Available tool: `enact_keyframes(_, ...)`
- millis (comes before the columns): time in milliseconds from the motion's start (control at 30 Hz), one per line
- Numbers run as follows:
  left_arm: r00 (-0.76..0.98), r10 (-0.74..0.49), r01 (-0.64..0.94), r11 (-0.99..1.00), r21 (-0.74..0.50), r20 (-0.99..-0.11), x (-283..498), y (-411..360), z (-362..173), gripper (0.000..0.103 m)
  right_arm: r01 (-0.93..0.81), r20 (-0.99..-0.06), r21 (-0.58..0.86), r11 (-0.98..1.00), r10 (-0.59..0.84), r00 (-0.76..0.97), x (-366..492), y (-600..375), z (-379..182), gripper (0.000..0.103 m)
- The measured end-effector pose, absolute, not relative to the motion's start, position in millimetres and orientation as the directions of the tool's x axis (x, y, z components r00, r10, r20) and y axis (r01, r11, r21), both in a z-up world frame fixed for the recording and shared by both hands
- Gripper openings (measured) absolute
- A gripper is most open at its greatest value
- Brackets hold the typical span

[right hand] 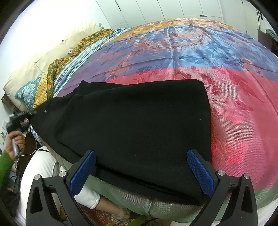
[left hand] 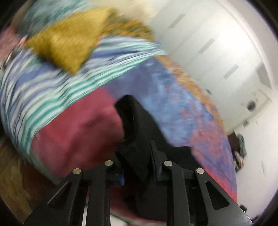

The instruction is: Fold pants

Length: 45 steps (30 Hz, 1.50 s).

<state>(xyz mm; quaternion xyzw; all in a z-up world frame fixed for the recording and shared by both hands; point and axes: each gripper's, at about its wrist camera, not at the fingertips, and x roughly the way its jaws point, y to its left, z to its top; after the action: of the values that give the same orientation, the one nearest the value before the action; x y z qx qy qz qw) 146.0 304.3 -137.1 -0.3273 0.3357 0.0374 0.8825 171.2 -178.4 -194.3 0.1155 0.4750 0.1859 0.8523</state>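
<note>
Black pants lie flat across the near part of a bed, folded into a wide dark slab. My right gripper is open, its blue pads standing wide apart over the pants' near edge with nothing pinched. At the far left of the right wrist view my left gripper, held by a hand in a green sleeve, grips the pants' left end. The blurred left wrist view shows the left gripper shut on a bunched fold of the black pants.
A satin bedspread in blue, pink and orange covers the bed. Patterned pillows and a cream headboard lie at the left. White wardrobe doors stand behind. A person's white-clad leg is by the bed's near edge.
</note>
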Motion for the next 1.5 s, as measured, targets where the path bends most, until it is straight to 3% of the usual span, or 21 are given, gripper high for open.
enact_keyframes(100, 0.794, -0.241, -0.124, 0.834, -0.537, -0.558, 151.0, 254.3, -91.2, 0.013, -0.205, -0.765, 0.373, 0.905, 0.425, 0.484, 171.0, -178.3, -194.4, 0.103)
enact_keyframes(233, 0.746, -0.343, 0.084, 0.899, -0.430, -0.571, 163.5, 149.7, -64.3, 0.013, -0.201, -0.759, 0.378, 0.904, 0.426, 0.492, 170.6, -178.9, -194.4, 0.103)
enact_keyframes(333, 0.663, -0.396, 0.212, 0.913, -0.347, -0.636, 173.6, 68.5, -83.9, 0.014, -0.201, -0.754, 0.383, 0.902, 0.431, 0.496, 170.3, -179.4, -194.2, 0.103)
enact_keyframes(433, 0.567, -0.419, 0.248, 0.908, -0.339, -0.709, 188.7, 9.5, -123.8, 0.019, -0.205, -0.751, 0.382, 0.901, 0.432, 0.499, 169.3, -179.2, -194.5, 0.103)
enact_keyframes(567, 0.542, -0.400, 0.256, 0.916, -0.307, -0.739, 197.5, -20.3, -139.8, 0.017, -0.210, -0.749, 0.382, 0.900, 0.435, 0.500, 167.7, -179.3, -194.0, 0.103)
enact_keyframes(833, 0.667, -0.420, 0.246, 0.904, -0.350, -0.616, 189.1, 71.1, -84.7, 0.016, -0.211, -0.746, 0.381, 0.900, 0.435, 0.504, 167.1, -179.3, -194.7, 0.103)
enact_keyframes(1000, 0.785, -0.286, 0.083, 0.928, -0.364, -0.550, 183.8, 177.2, -60.0, 0.017, -0.210, -0.746, 0.381, 0.900, 0.434, 0.506, 166.9, -179.0, -194.9, 0.103)
enact_keyframes(1067, 0.790, -0.212, -0.028, 0.924, -0.380, -0.575, 180.6, 220.7, -68.9, 0.019, -0.210, -0.746, 0.381, 0.901, 0.433, 0.506, 166.7, -179.0, -194.9, 0.103)
enact_keyframes(1100, 0.781, -0.172, -0.085, 0.923, -0.376, -0.600, 180.2, 236.6, -77.5, 0.031, -0.210, -0.746, 0.379, 0.901, 0.432, 0.506, 167.0, -179.1, -195.1, 0.103)
enact_keyframes(1133, 0.765, -0.134, -0.144, 0.918, -0.370, -0.630, 179.6, 253.3, -88.7, 0.053, -0.209, -0.746, 0.381, 0.901, 0.433, 0.506, 166.7, -178.7, -194.7, 0.103)
enact_keyframes(1167, 0.730, -0.100, -0.223, 0.900, -0.375, -0.676, 177.8, 276.9, -108.0, 0.059, -0.210, -0.746, 0.380, 0.901, 0.432, 0.506, 166.6, -178.6, -194.7, 0.103)
enact_keyframes(1267, 0.668, -0.095, -0.394, 0.797, -0.458, -0.739, 156.4, 330.2, -161.3, 0.058, -0.213, -0.751, 0.372, 0.904, 0.427, 0.504, 166.7, -178.4, -194.9, 0.103)
enact_keyframes(1500, 0.740, -0.089, -0.533, 0.527, -0.662, -0.667, 80.2, 368.5, -214.6, 0.058, -0.209, -0.765, 0.349, 0.913, 0.407, 0.500, 167.9, -176.0, -195.6, 0.103)
